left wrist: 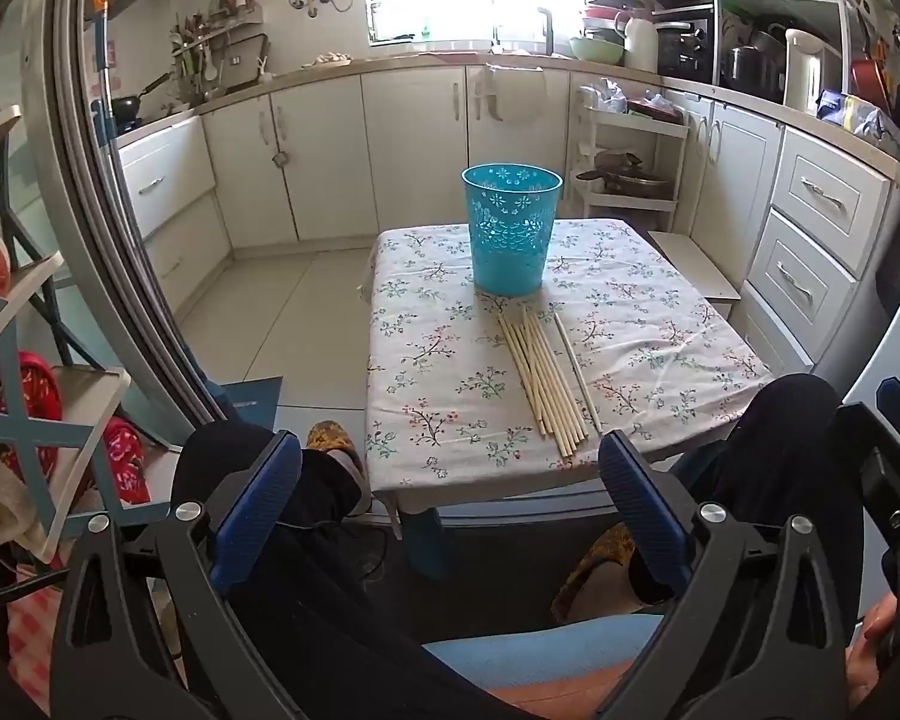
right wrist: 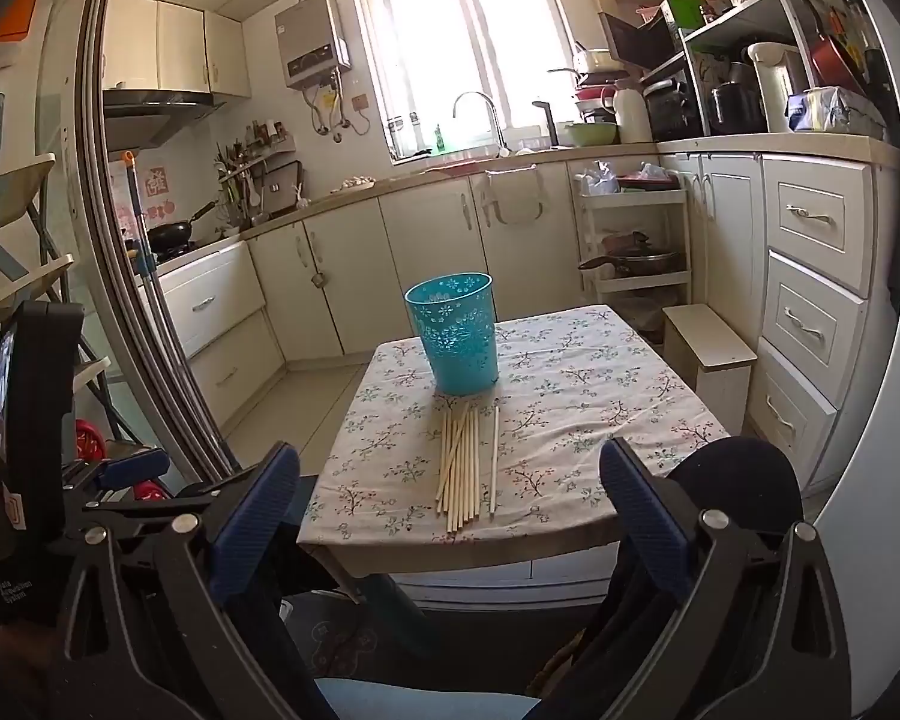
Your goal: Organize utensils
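Note:
Several pale wooden chopsticks (left wrist: 546,381) (right wrist: 463,468) lie in a loose bundle on a small table (left wrist: 660,360) (right wrist: 600,420) covered by a floral cloth. One stick lies slightly apart on the bundle's right. Behind them stands a turquoise perforated bin (left wrist: 511,228) (right wrist: 456,333), upright and seemingly empty. My left gripper (left wrist: 450,498) is open, held before the table's near edge with nothing between its blue pads. My right gripper (right wrist: 450,510) is open too, short of the table, empty. The left gripper's body shows at the left of the right wrist view.
A person's dark-clad knees (left wrist: 780,438) and patterned slippers (left wrist: 330,438) sit under the table's near edge. White cabinets (right wrist: 342,282) and drawers (right wrist: 816,300) ring the room. A white stool (right wrist: 711,342) and a trolley rack (right wrist: 636,240) stand right of the table. A shoe rack (left wrist: 36,408) is at left.

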